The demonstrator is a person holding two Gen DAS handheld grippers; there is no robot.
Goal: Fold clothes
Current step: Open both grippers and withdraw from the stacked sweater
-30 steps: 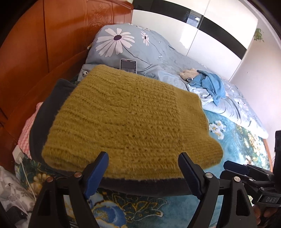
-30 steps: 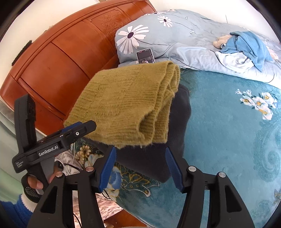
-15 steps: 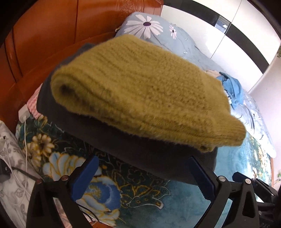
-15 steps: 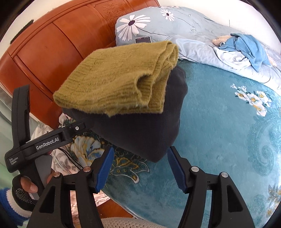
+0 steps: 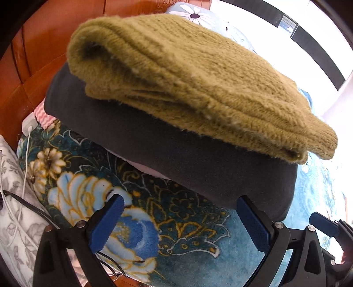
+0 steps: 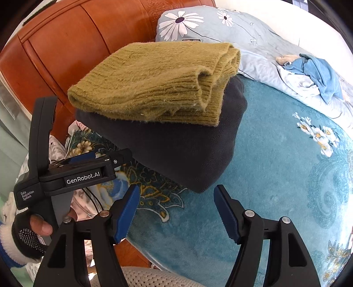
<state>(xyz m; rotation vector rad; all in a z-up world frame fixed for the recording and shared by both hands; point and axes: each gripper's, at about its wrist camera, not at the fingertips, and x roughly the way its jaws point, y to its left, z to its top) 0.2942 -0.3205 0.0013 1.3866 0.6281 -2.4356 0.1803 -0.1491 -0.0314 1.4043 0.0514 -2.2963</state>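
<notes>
A folded olive knit sweater [image 5: 187, 72] [image 6: 154, 84] lies on top of a folded dark grey fleece garment [image 5: 176, 154] [image 6: 187, 150], on the bed's teal floral blanket [image 6: 275, 176]. My left gripper [image 5: 179, 205] is open at its widest, low in front of the stack's near edge, with only blanket between its pads. Its labelled black housing [image 6: 83, 176] shows in the right wrist view, held by a gloved hand [image 6: 28, 234]. My right gripper [image 6: 176, 191] is opening, with its tips just short of the grey garment's near corner and its pads touching nothing. One of its fingers [image 5: 324, 224] shows in the left wrist view.
A wooden headboard [image 6: 66, 44] stands behind the stack. A daisy-print pillow [image 6: 198, 19], a pale quilt and a blue garment [image 6: 317, 72] lie further up the bed. A white charger with its cable [image 5: 28, 125], a pink striped cloth [image 5: 44, 114] and a floral sheet [image 5: 13, 209] sit left.
Both grippers have sunk and come closer to the stack's near edge, so it now fills more of each view. Both pairs of jaws stand wider apart than before.
</notes>
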